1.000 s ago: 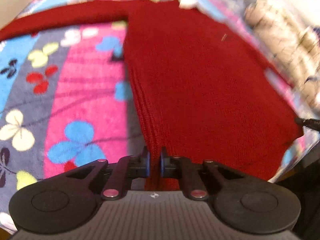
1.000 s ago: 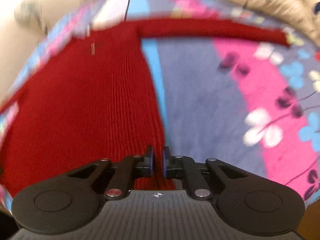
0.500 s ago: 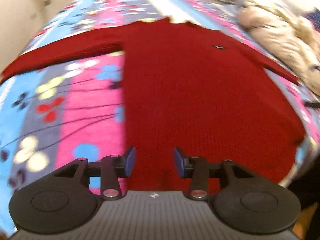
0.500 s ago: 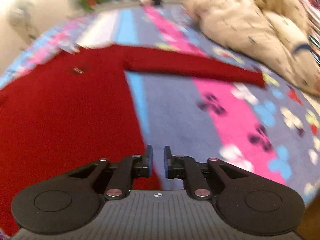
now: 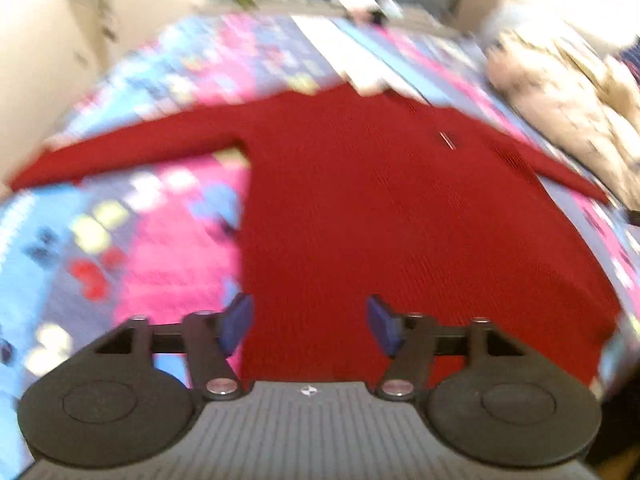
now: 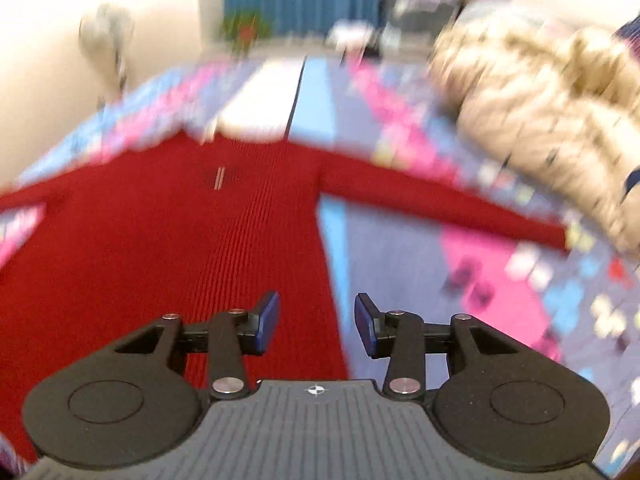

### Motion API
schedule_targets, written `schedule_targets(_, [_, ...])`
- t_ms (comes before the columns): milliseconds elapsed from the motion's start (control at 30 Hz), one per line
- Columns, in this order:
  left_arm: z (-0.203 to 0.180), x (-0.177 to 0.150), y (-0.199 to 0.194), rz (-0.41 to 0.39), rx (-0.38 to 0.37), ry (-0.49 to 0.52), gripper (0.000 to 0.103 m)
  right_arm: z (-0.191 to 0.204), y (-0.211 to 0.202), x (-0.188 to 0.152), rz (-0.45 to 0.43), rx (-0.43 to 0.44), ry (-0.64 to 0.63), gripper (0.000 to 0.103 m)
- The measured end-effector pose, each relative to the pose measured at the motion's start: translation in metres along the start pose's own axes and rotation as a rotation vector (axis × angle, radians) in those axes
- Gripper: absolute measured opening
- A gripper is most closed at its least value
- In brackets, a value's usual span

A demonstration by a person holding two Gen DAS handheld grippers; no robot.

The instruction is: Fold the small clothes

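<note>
Having just spread their jaws with nothing between them, the left gripper [image 5: 308,326] and right gripper [image 6: 316,326] should next take the sleeves of the red sweater [image 5: 400,220] lying flat on the floral bedspread [image 5: 160,240], folding each inward evenly.

1. No words, numbers or brand names can be read in either wrist view; both are blurred.
2. A small white crosshair-in-a-circle sign stands on the grey ribbed housing of the left gripper [image 5: 308,330], at 6 o'clock from its fingertips.
3. The same sign stands on the housing of the right gripper [image 6: 316,322], again at 6 o'clock.
4. A small pale mark sits on the chest of the red sweater [image 5: 400,216]; it may be a logo or label, but it is too smeared to read.
</note>
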State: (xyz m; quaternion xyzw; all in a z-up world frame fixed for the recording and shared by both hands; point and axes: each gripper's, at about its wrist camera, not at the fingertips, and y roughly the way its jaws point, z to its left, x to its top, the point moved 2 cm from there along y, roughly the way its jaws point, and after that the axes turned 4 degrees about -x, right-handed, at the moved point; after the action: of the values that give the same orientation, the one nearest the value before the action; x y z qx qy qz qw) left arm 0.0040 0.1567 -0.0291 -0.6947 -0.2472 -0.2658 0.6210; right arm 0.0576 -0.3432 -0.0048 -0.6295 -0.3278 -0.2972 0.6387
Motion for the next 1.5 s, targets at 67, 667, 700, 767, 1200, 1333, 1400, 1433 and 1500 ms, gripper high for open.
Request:
schedule_targets(67, [0.009,0.015,-0.006,-0.076,0.025,-0.027,0.074,-0.008,-0.014,0.019,-0.097,-0.008,0.022,0.052])
schedule_targets(667, [0.148,0.104,0.076,-0.050,0.320,-0.281,0.063,-0.023,-0.011,0.029,-0.256,-0.013,0.157,0.068])
schedule_targets(700, [0.153,0.105,0.078,-0.054,0.327,-0.290,0.063,-0.022,-0.006,0.030,-0.247,-0.017,0.159,0.068])
schedule_targets(767, [0.160,0.106,0.085,-0.054,0.332,-0.312,0.063,-0.019,0.001,0.032,-0.231,-0.027,0.167,0.068])
schedule_targets(1200, [0.217,0.109,0.117,-0.046,0.341,-0.465,0.071,0.001,0.031,0.036,-0.178,-0.011,0.150,0.068])
schedule_targets(1333, [0.252,0.104,0.120,-0.058,0.331,-0.639,0.071,0.004,0.031,0.036,-0.188,-0.029,0.135,0.068])
schedule_targets(1400, [0.267,0.101,0.121,-0.071,0.312,-0.729,0.071,0.005,0.032,0.035,-0.183,-0.029,0.130,0.068])
schedule_targets(1433, [0.273,0.099,0.121,-0.076,0.305,-0.761,0.071,0.005,0.032,0.035,-0.181,-0.032,0.128,0.068])
schedule_targets(1500, [0.280,0.096,0.124,-0.083,0.299,-0.811,0.071,0.005,0.032,0.035,-0.180,-0.031,0.127,0.068])
